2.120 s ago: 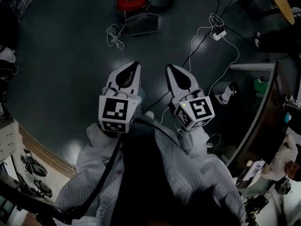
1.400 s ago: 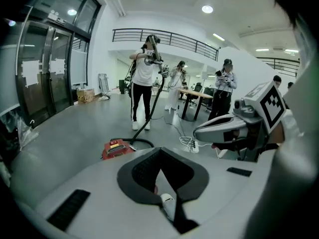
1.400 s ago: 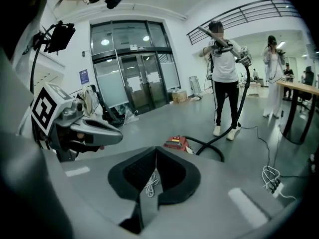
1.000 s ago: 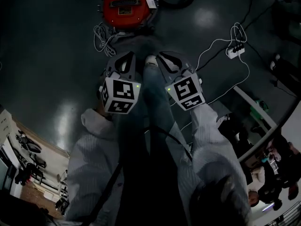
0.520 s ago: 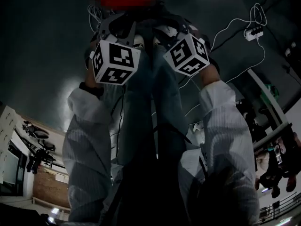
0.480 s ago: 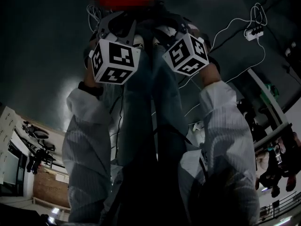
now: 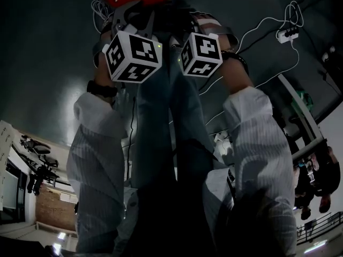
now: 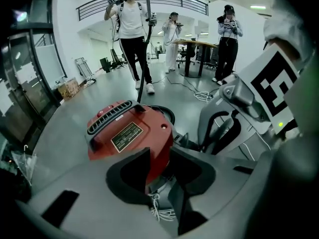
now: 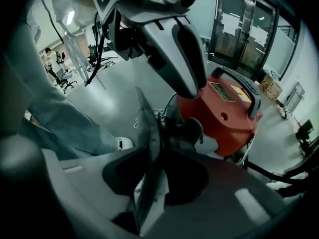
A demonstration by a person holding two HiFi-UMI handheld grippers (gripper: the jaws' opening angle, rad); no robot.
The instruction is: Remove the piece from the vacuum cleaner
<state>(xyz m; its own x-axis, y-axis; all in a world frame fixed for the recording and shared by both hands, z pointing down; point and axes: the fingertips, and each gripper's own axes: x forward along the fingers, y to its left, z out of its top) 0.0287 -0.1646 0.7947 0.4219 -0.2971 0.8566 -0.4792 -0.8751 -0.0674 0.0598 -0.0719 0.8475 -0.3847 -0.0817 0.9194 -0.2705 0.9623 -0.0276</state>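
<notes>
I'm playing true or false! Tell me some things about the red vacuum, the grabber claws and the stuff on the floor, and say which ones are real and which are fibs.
1. The vacuum cleaner is red. True.
2. The left gripper is squeezing the vacuum cleaner's black handle. False: the left gripper has its jaws opening with nothing gripped between them, and the handle is untouched.
3. A white power strip lies on the ground with a white cable. True.
4. The vacuum cleaner stands on a table. False: it sits on the grey floor.
</notes>
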